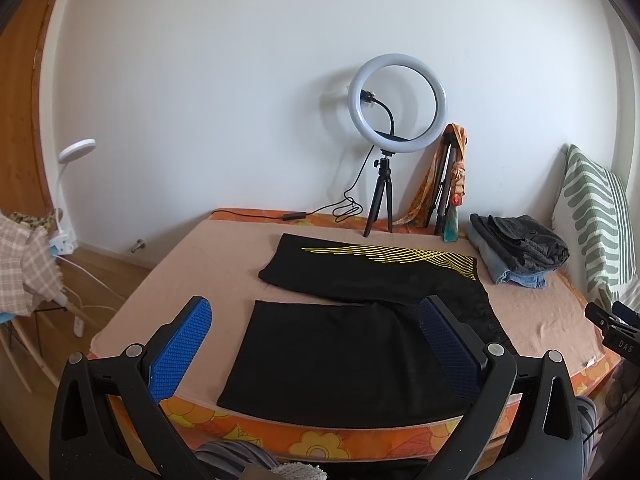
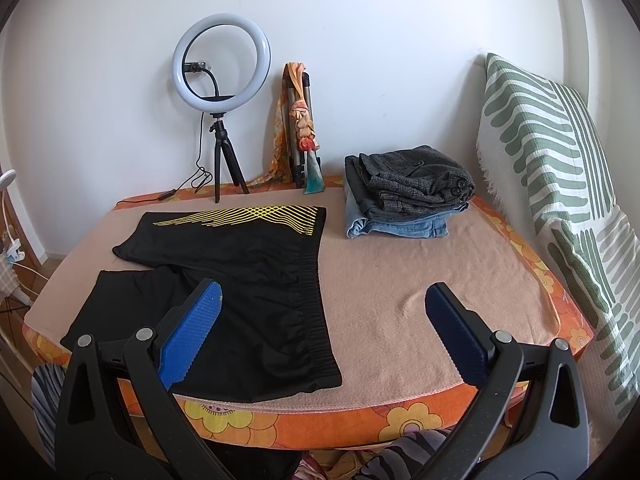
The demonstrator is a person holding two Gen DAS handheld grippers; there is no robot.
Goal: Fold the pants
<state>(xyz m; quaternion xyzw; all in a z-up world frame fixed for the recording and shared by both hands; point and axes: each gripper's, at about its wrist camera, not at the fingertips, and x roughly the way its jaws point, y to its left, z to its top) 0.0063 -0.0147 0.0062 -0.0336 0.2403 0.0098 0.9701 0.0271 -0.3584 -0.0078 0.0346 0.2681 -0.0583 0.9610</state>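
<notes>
— Where are you in the fold?

— At the start. The black shorts-style pants with yellow line print (image 2: 224, 264) lie flat and spread on the bed with the peach blanket (image 2: 420, 312), legs apart, waistband towards your right. Your left gripper (image 1: 314, 350) and right gripper (image 2: 322, 334) both hover near the front edge, jaws wide, holding nothing.

— Next move?

— Probably you pinch the near leg's hem and the waistband corner, then lay that leg over the far one.

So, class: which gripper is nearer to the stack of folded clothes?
Right. The right gripper hovers by the black pants' waistband, on the side toward the stack of folded clothes; the left gripper hovers over the leg ends, farther away.
</notes>
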